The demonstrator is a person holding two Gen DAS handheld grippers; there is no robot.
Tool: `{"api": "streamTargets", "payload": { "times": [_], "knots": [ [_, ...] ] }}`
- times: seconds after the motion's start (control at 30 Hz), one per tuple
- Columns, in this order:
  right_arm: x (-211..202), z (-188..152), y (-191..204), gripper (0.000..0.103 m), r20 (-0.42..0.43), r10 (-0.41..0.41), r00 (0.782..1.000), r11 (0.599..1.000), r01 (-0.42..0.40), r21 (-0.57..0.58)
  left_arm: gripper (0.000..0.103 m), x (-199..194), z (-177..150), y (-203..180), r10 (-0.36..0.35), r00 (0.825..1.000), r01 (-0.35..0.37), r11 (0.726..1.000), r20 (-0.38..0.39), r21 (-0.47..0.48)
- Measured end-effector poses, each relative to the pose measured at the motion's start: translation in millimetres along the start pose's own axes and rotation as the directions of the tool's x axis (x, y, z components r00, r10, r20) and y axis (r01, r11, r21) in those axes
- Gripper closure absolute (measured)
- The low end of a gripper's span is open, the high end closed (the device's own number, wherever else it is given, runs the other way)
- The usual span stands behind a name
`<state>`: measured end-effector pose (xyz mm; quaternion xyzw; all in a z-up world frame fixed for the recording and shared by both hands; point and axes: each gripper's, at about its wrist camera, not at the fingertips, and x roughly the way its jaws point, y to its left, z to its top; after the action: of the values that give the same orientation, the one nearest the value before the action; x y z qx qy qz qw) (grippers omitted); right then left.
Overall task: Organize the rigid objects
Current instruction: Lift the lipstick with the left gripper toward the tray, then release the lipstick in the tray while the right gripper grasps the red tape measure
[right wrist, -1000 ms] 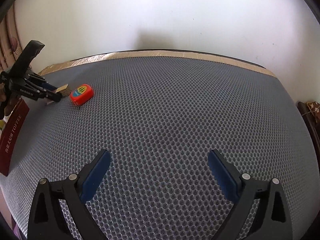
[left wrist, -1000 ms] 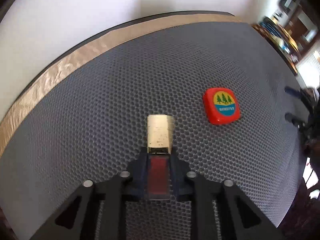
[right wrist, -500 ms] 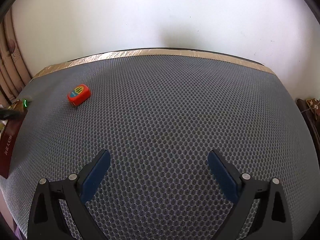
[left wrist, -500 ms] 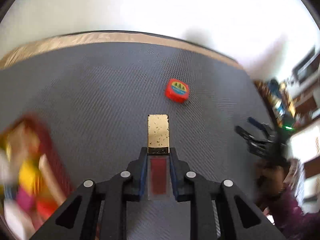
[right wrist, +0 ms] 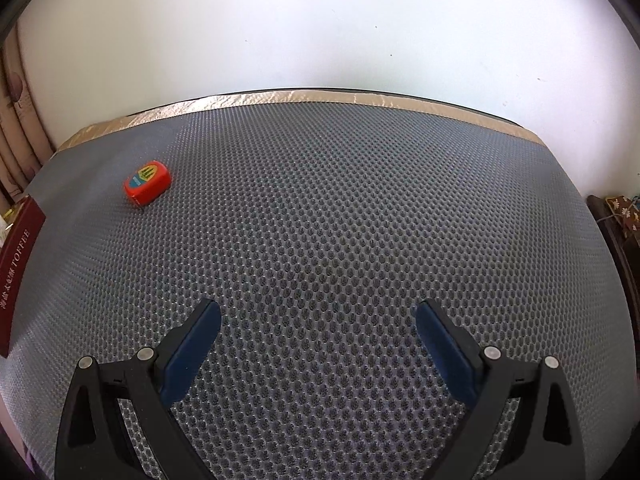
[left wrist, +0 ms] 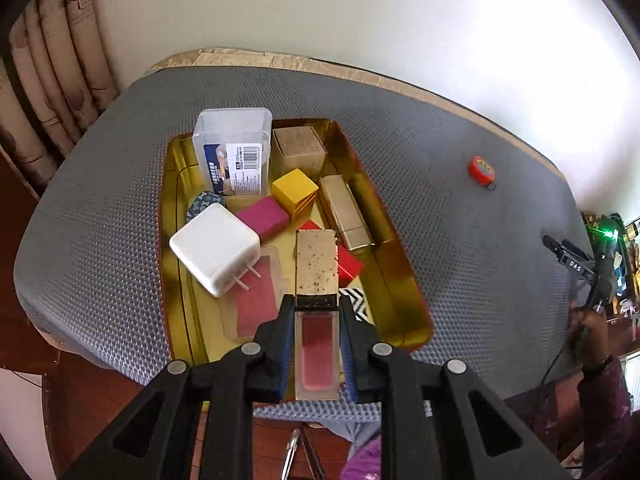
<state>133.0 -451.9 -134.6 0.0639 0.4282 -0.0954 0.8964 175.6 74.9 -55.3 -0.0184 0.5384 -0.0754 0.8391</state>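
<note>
Grey honeycomb matting (left wrist: 460,184) covers the table, and your left gripper (left wrist: 314,312) hangs over the near end of the gold tray (left wrist: 400,280), its jaws clamped on the clear base of the lip gloss tube (left wrist: 316,280). The tube's long axis runs straight out ahead of the fingers, gold cap leading, towards the tray's far end. Directly under that cap lie the red block (left wrist: 350,266) and a black-and-white patterned piece (left wrist: 358,304), with the white charger (left wrist: 214,248) just to the left and the gold lipstick case (left wrist: 346,216) to the right, so the free floor beneath is narrow; how high the tube sits above them is hard to judge through this lens. Your right gripper (right wrist: 318,340) stands wide apart and empty over bare mat, well away from the tray. The red tape measure (right wrist: 147,182) waits on the mat, and looks nearer your right hand.
</note>
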Motion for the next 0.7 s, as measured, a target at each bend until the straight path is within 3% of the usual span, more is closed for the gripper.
{"api": "streamTargets", "payload": {
  "times": [0.2, 0.37, 0.7],
  "knots": [
    [11.8, 5.9, 4.3, 0.006, -0.021, -0.009, 1.0, 1.0, 0.009, -0.007, 0.083, 31.5, 27.1, -4.2, 0.016, 1.0, -0.016, 1.0, 0.003, 0.01],
    [17.2, 11.3, 5.4, 0.006, -0.026, -0.011, 1.0, 1.0, 0.01, -0.008, 0.083, 58.5, 39.2, 0.8, 0.022, 0.999, -0.023, 0.999, -0.028, -0.038],
    [20.3, 14.2, 6.9, 0.006, -0.027, -0.013, 1.0, 1.0, 0.012, -0.007, 0.082, 54.1, 33.3, 0.8, 0.048, 0.999, -0.048, 0.996, -0.003, -0.074]
  ]
}}
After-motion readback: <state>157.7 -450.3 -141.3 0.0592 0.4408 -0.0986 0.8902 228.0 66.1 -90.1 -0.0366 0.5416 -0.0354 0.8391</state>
